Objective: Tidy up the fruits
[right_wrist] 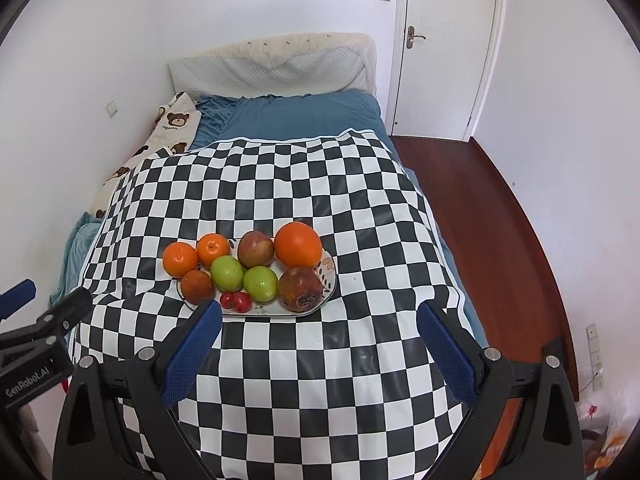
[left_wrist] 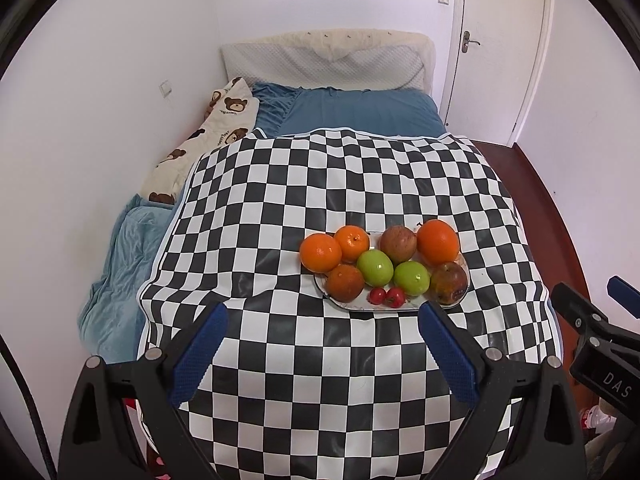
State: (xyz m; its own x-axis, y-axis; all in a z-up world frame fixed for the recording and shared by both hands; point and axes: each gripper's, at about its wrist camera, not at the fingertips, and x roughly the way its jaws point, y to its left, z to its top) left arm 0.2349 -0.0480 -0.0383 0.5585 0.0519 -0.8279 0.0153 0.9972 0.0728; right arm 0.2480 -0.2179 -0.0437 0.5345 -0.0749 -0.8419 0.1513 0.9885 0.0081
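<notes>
A white plate [left_wrist: 400, 306] [right_wrist: 329, 276] sits on a checkered cloth [left_wrist: 320, 184] [right_wrist: 280, 184] and holds several fruits: oranges [left_wrist: 437, 241] [right_wrist: 298, 245], two green apples [left_wrist: 375, 267] [right_wrist: 227, 272], reddish apples [left_wrist: 397, 243] [right_wrist: 255, 248], a bruised dark fruit [left_wrist: 449, 282] [right_wrist: 301, 289] and two small red fruits [left_wrist: 386, 296] [right_wrist: 237, 301]. One orange [left_wrist: 320, 252] [right_wrist: 180, 259] lies off the plate's left edge. My left gripper [left_wrist: 322, 312] is open and empty, just in front of the plate. My right gripper [right_wrist: 319, 314] is open and empty, in front of the plate and to its right.
The cloth covers a bed with a blue sheet [left_wrist: 360, 116] [right_wrist: 304, 116], a bear-print quilt [left_wrist: 224, 120] along the left wall and a padded headboard [left_wrist: 328, 60]. A white door [right_wrist: 448, 48] and red-brown floor [right_wrist: 480, 216] lie to the right.
</notes>
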